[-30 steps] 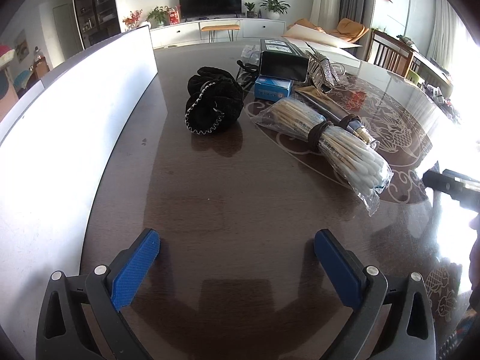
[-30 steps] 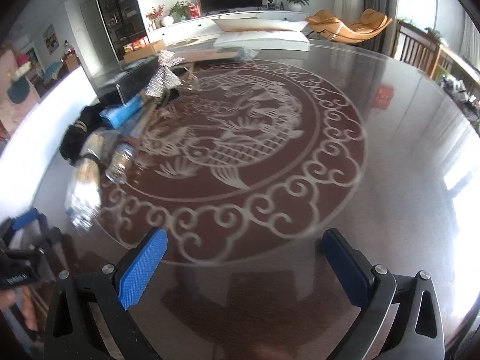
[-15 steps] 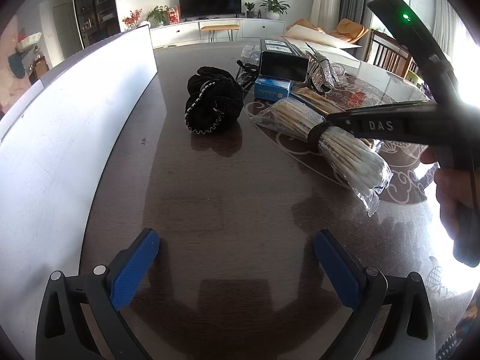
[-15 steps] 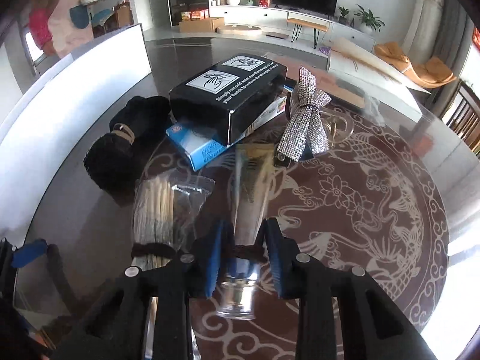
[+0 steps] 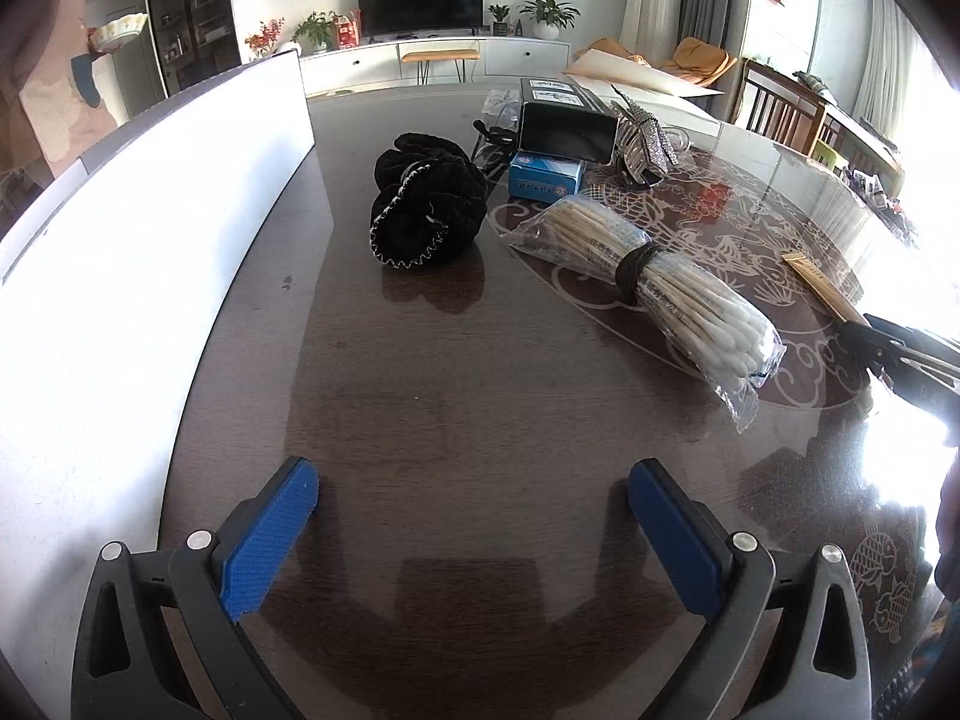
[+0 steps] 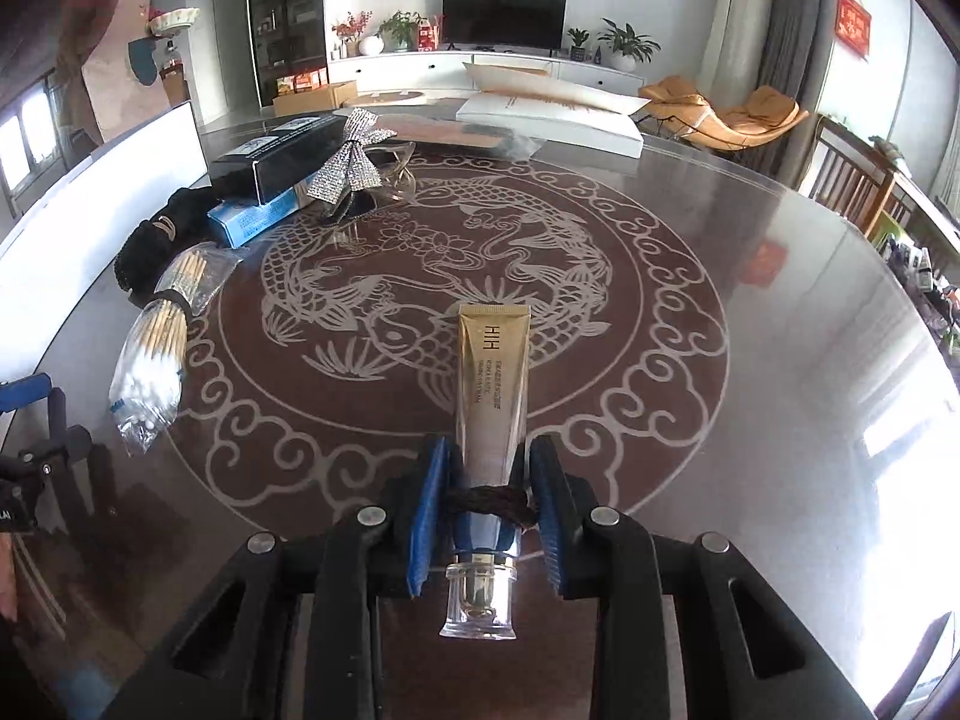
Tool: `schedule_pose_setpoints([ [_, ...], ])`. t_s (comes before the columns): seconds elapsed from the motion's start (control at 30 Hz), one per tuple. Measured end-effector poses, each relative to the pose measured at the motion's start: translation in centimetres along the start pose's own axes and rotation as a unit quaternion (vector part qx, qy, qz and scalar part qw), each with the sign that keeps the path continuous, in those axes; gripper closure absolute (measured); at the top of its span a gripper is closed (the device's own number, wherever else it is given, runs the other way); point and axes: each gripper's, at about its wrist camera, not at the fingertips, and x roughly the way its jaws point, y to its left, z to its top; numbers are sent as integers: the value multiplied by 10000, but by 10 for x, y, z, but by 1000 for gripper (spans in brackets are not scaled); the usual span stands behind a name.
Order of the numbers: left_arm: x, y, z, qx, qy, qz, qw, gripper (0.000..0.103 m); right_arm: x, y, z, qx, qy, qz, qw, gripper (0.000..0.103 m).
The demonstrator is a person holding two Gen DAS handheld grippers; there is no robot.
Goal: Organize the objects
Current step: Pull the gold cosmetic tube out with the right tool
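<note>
Left wrist view: the left gripper stands wide apart with nothing between its blue pads, low over the dark table. Ahead and to its right lies a bag of swabs, tied round the middle with a black band. Further ahead sits a black pouch, and beyond it a blue box with a black box resting on it and a glittery bow just right of them. A white board runs along the left. At the far right edge the right gripper shows in part, with the tube sticking out of it.

Right wrist view: the right gripper is clamped narrow on the tube, near its clear cap, where a dark band wraps it. The tube points straight ahead over the table's fish pattern. Far to its left lie the swabs, with the pouch, blue box, black box and bow further ahead-left
</note>
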Motion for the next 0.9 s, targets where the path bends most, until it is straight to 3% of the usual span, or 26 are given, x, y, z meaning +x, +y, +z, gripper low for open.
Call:
schedule_pose_setpoints([
  [0.07,0,0,0,0,0,0,10000,0,-1,-4,-1,23,-14,-25,10000,55],
  [0.13,0,0,0,-1,0,-1,10000,0,2,-5,-1,96,76,49,9999,23],
  [0.3,0,0,0,-1,0,1,10000,0,9,-6,-2,149,295,166,9993,0],
  [0.9,0,0,-2,-34,-5,26,10000,0,11,-5,-1,149,297,156,9993,0],
])
